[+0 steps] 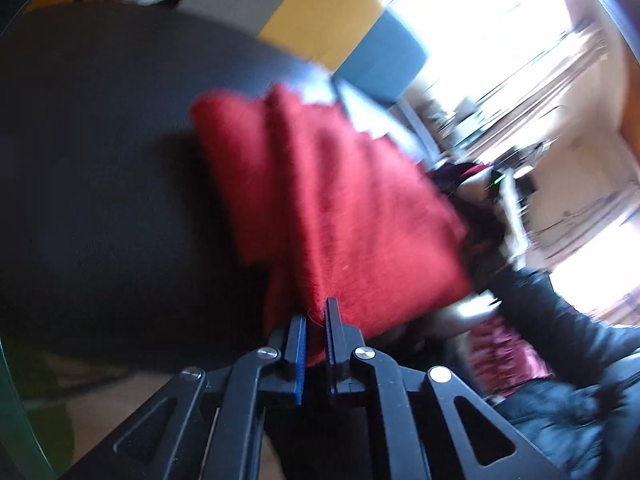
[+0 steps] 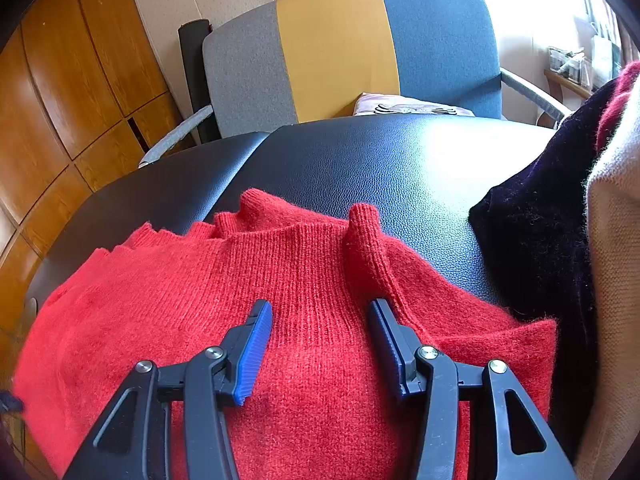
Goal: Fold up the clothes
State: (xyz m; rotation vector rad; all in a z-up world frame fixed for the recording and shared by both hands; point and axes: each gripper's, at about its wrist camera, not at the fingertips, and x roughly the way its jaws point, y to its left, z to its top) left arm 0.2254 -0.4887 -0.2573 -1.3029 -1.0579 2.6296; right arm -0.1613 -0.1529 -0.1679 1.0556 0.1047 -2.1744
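Note:
A red knit sweater [image 2: 200, 300] lies spread on the black padded table [image 2: 360, 160], with a ribbed sleeve cuff [image 2: 364, 236] folded over its top edge. My right gripper [image 2: 320, 308] stands open just over the sweater's middle, one blue pad on either side of a band of knit. In the blurred left wrist view, my left gripper [image 1: 316, 312] is shut on an edge of the red sweater [image 1: 340, 200], which hangs in folds above the table [image 1: 100, 160].
A dark purple garment [image 2: 540, 240] and a beige one [image 2: 616, 280] are piled at the table's right. Behind the table stands a grey, yellow and blue chair [image 2: 340, 48], with wooden cabinets [image 2: 60, 100] at left. A person's dark sleeve [image 1: 540, 308] shows at right.

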